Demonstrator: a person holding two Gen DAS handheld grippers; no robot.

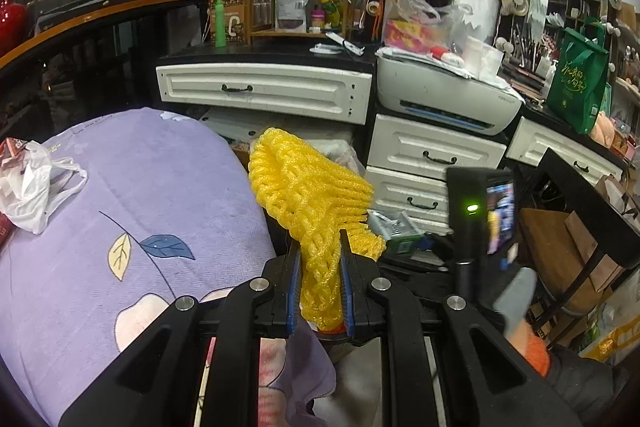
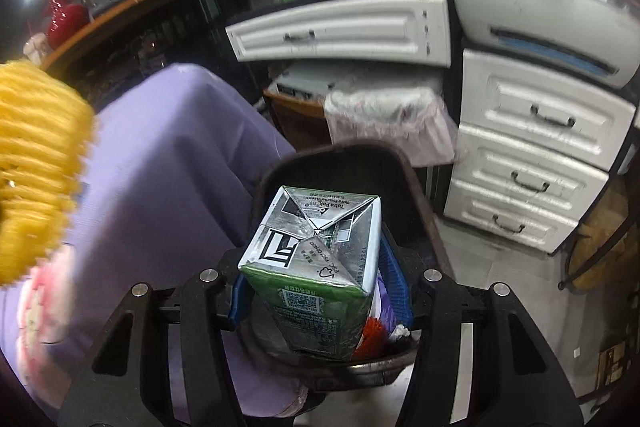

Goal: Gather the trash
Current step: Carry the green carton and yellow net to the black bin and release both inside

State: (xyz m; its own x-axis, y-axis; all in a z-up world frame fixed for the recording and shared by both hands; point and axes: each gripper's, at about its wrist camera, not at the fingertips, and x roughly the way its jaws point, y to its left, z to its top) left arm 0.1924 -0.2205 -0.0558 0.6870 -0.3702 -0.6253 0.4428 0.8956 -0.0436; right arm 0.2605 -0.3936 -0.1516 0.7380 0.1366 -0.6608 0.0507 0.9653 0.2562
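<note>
Left gripper point(image 1: 320, 279): jaws clamped on yellow foam net point(image 1: 308, 195), held just off the purple blanket's point(image 1: 140, 195) right edge. Right gripper point(image 2: 320, 291): jaws gripping green-and-silver carton point(image 2: 316, 259), base toward the camera, above the dark bin point(image 2: 404, 171). White plastic bag point(image 1: 28, 187) at the blanket's left edge.

Table point(image 1: 168, 187): covered with a purple cloth point(image 1: 120, 307) printed with a blue leaf, a cream leaf and pale pink shapes; the cloth hung over the near edge. Lying on it at the far left: one crumpled white plastic bag point(image 1: 28, 183), touching a red-and-white packet point(image 1: 10, 147) only partly in view. In the right wrist view, the same purple-covered table point(image 2: 180, 155) appeared blurred.
</note>
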